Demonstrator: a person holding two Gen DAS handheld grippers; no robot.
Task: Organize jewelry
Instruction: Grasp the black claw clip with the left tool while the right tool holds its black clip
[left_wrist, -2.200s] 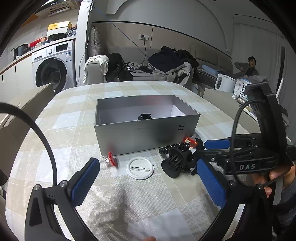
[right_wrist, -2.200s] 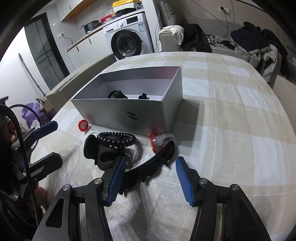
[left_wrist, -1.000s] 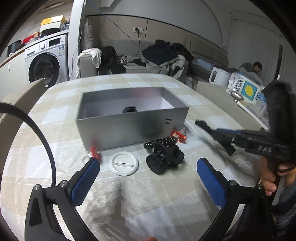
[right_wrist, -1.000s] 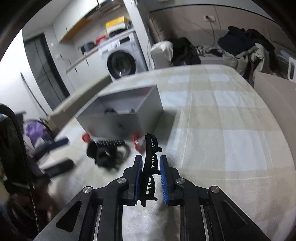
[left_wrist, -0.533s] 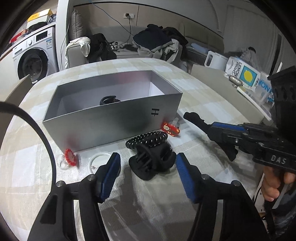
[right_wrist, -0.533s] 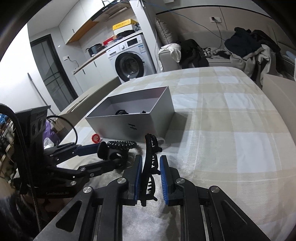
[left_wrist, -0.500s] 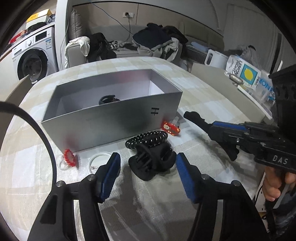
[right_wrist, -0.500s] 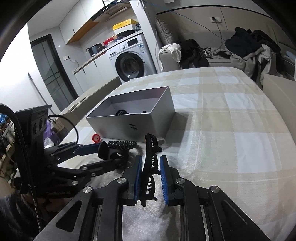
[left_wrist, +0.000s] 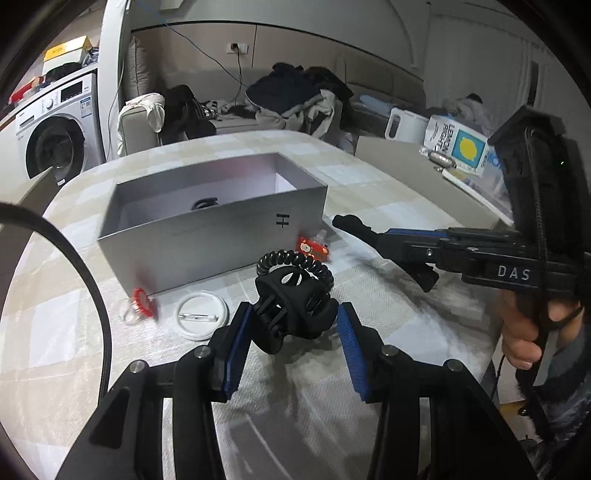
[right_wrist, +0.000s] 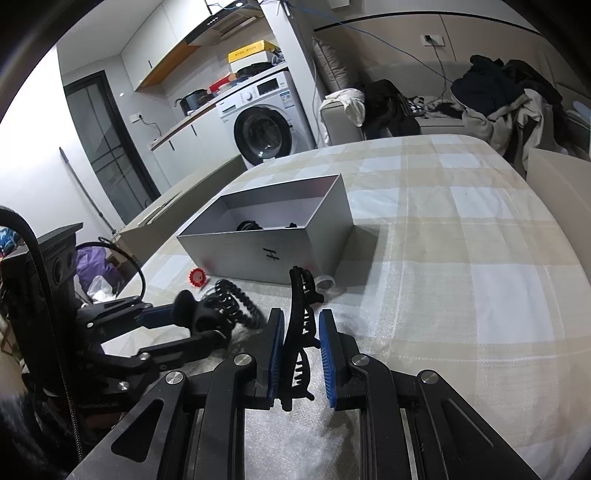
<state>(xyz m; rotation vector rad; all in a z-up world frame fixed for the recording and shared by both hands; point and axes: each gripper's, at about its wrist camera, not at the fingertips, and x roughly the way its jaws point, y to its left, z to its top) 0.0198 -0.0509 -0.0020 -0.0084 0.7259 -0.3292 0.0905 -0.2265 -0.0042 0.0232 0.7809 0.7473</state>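
A: The left tool (left_wrist: 293, 341) is sitting low on the tabletop (left_wrist: 369, 288) in front of the grey box (left_wrist: 207, 236), its ribbed blue pads partly open either side of a chunky matte black claw clip (left_wrist: 291, 306). The left pad is looking like it's touching the clip's hinge; the right pad is standing just clear.

B: A glossy black coil hair tie (left_wrist: 295, 260) is lying against that clip, between it and the box. The right tool (right_wrist: 301, 356) is gripping a slim, curved, toothed black hair claw (right_wrist: 301, 325), its pads closed narrowly on it, teeth showing between them.

A: The box is an open rectangular carton, smooth silver card, with dark items resting inside.

B: By its near wall are lying a round white pin badge (left_wrist: 201, 314), a red gear-shaped ring (left_wrist: 142, 301) and a small red clip (left_wrist: 314, 249).

A: The cloth is showing a woven beige-and-white check.
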